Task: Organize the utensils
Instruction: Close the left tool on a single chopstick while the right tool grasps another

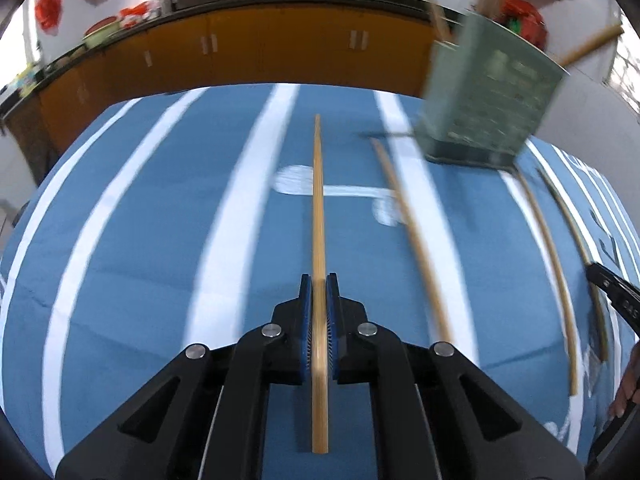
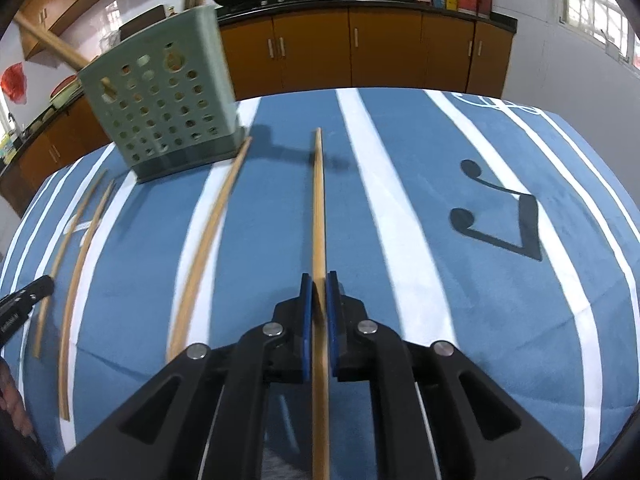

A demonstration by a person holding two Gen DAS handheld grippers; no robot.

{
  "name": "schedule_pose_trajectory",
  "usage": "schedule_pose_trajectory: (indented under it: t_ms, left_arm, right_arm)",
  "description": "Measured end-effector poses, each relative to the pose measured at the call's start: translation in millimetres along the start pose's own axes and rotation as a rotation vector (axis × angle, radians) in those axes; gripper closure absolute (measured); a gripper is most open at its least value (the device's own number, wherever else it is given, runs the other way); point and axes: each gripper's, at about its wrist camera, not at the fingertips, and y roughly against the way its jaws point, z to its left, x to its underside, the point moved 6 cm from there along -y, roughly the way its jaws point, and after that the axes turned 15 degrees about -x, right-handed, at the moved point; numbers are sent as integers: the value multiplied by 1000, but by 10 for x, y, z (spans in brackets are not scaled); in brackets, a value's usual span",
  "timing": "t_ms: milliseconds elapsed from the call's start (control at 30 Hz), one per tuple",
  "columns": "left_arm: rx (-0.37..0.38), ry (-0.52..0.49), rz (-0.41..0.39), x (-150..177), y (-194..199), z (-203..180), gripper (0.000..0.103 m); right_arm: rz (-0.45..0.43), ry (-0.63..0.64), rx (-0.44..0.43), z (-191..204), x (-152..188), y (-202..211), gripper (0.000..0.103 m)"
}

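In the left wrist view my left gripper [image 1: 319, 280] is shut on a bamboo chopstick [image 1: 318, 200] that points straight ahead over the cloth. A green perforated utensil holder [image 1: 488, 92] stands at the far right, blurred, with wooden handles sticking out of it. Two loose chopsticks [image 1: 412, 240] [image 1: 554, 264] lie to the right. In the right wrist view my right gripper [image 2: 319, 280] is shut on another chopstick [image 2: 318, 208]. The holder [image 2: 168, 112] stands at the far left there, and loose chopsticks [image 2: 212, 240] [image 2: 84, 276] lie on the cloth to the left.
A blue tablecloth [image 1: 160, 240] with white stripes and a black music note [image 2: 500, 216] covers the table. Orange cabinets [image 2: 360, 48] with woks on the counter run behind it. A black finger of the other gripper [image 2: 28, 294] shows at the left edge.
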Motion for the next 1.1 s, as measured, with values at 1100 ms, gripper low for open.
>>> schedule_pose_trajectory:
  t_ms: [1100]
  left_arm:
    - [56,31,-12,-10,-50,119,94]
  right_arm:
    - [-18,-25,14,-139,-45,-9,94]
